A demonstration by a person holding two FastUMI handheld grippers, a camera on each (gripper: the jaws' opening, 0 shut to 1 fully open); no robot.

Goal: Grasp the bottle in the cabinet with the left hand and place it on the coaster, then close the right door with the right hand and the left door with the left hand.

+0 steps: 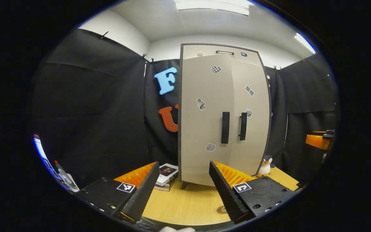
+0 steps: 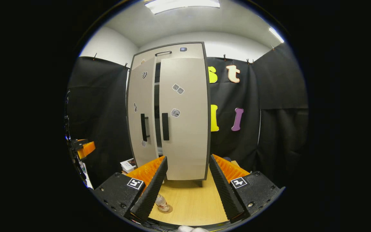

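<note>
While the bottle point(image 2: 161, 202) stands on the coaster point(image 2: 166, 210), the cabinet point(image 2: 185, 129) is nearly closed.

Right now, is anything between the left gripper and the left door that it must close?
Nothing visible. The left gripper, open, faces the left door over bare table; the door is not quite shut.

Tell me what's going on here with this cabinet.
A person holds two grippers in front of a cabinet on a table. The bottle already stands on the coaster. The right door looks shut, while the left door is slightly ajar, with a dark gap between them. The left gripper and the right gripper are both open, holding nothing, and neither touches the cabinet.
</note>
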